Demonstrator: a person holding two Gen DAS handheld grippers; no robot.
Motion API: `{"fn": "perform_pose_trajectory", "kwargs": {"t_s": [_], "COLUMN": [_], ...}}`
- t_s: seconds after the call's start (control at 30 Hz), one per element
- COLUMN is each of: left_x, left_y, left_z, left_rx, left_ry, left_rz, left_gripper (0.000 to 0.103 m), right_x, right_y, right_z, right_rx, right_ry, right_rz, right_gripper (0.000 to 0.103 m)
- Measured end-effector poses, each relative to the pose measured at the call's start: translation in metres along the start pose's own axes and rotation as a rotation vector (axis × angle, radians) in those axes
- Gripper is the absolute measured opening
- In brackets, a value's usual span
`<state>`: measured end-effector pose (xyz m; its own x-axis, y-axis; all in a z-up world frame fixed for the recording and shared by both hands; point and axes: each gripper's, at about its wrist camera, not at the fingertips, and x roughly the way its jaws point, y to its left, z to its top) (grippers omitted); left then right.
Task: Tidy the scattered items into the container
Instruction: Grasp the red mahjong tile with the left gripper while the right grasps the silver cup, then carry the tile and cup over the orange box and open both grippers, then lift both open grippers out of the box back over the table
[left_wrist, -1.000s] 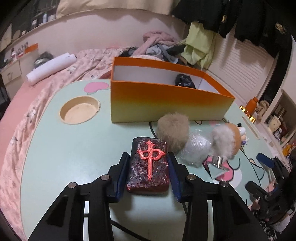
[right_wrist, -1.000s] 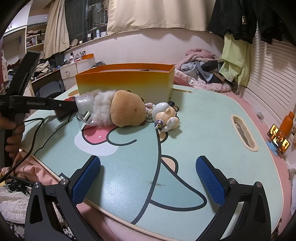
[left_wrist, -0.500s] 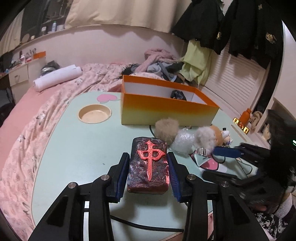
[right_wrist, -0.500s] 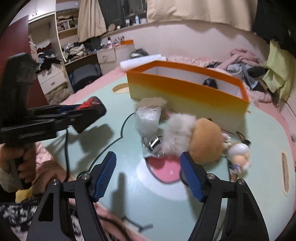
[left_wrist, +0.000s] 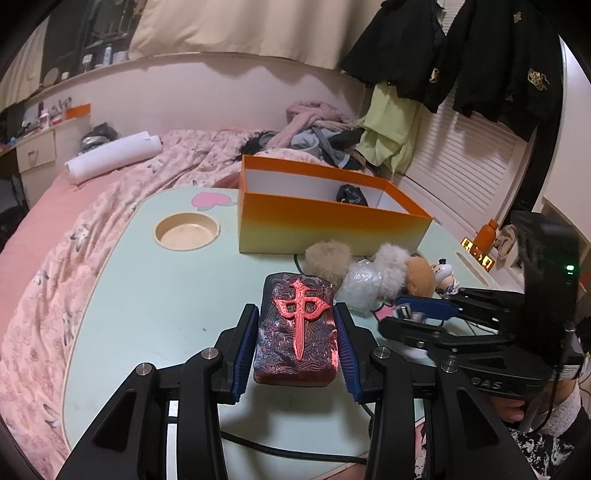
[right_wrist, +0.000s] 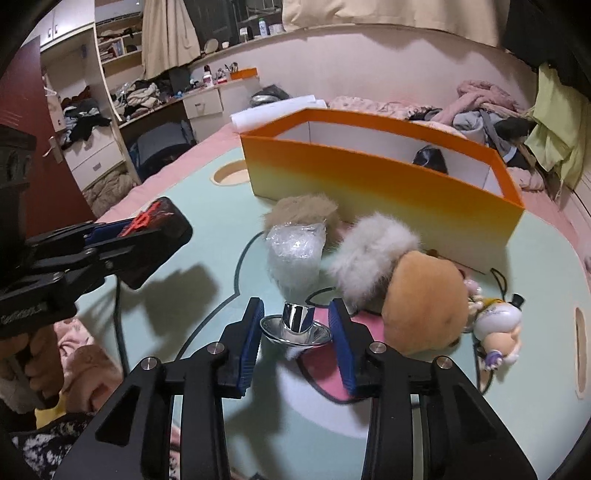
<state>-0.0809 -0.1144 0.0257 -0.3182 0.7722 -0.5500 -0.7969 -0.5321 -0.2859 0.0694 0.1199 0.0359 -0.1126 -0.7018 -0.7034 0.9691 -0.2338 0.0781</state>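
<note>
Orange box (left_wrist: 332, 225) sits at the table's (left_wrist: 147, 314) far side. Left gripper (left_wrist: 297, 341) clamps the red-glyph block (left_wrist: 297, 328) above the table. Right gripper (right_wrist: 293, 334) has just been closing around the chrome funnel piece (right_wrist: 295, 326); pads look touching its rim. Advice: confirm grip before lifting; it's slick.

Dim indoor light, strong fisheye bending at edges, perhaps slight blur.

One raised red character on a dark block

The dark red mahjong-style block (left_wrist: 296, 329) bears the Chinese character 中 in raised red on its top face; pale lettering on the black gripper body (left_wrist: 487, 384) at the right is too partial to read
</note>
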Motion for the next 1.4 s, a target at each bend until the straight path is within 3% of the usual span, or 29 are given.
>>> {"fn": "perform_pose_trajectory", "kwargs": {"t_s": [0.27,0.47,0.67,0.8,0.97,1.03,1.17,1.27,1.4], "left_x": [0.002,0.022,0.079,0.115,0.140,0.142,0.131,0.115,0.090], "left_y": [-0.016,-0.020,-0.017,-0.019,-0.025,-0.024,-0.025,-0.024,-0.026], "left_z": [0.024,0.076,0.131,0.142,0.145,0.143,0.140,0.140,0.130], "left_rx": [0.058,0.059,0.039,0.039,0.061,0.055,0.062,0.040,0.022], "left_ry": [-0.024,-0.028,0.041,0.093,0.106,0.112,0.068,0.025,0.000], "left_rz": [-0.006,0.007,0.005,0.007,0.066,0.056,0.053,0.034,0.019], "left_gripper": [0.039,0.039,0.039,0.039,0.039,0.046,0.075,0.080,0.091], "right_x": [-0.030,-0.035,-0.008,0.014,0.033,0.033,0.027,0.019,0.003], "right_y": [-0.009,-0.044,-0.091,-0.110,-0.124,-0.127,-0.125,-0.119,-0.105], "right_z": [0.015,0.052,0.088,0.103,0.105,0.104,0.102,0.100,0.094], "right_rx": [0.005,0.081,0.184,0.223,0.254,0.262,0.267,0.259,0.228], "right_ry": [-0.086,-0.129,-0.084,-0.034,0.006,0.004,-0.021,-0.048,-0.086], "right_rz": [0.001,-0.043,-0.104,-0.123,-0.158,-0.144,-0.126,-0.130,-0.149], "right_gripper": [0.038,0.038,0.038,0.038,0.038,0.038,0.039,0.052,0.054]}}
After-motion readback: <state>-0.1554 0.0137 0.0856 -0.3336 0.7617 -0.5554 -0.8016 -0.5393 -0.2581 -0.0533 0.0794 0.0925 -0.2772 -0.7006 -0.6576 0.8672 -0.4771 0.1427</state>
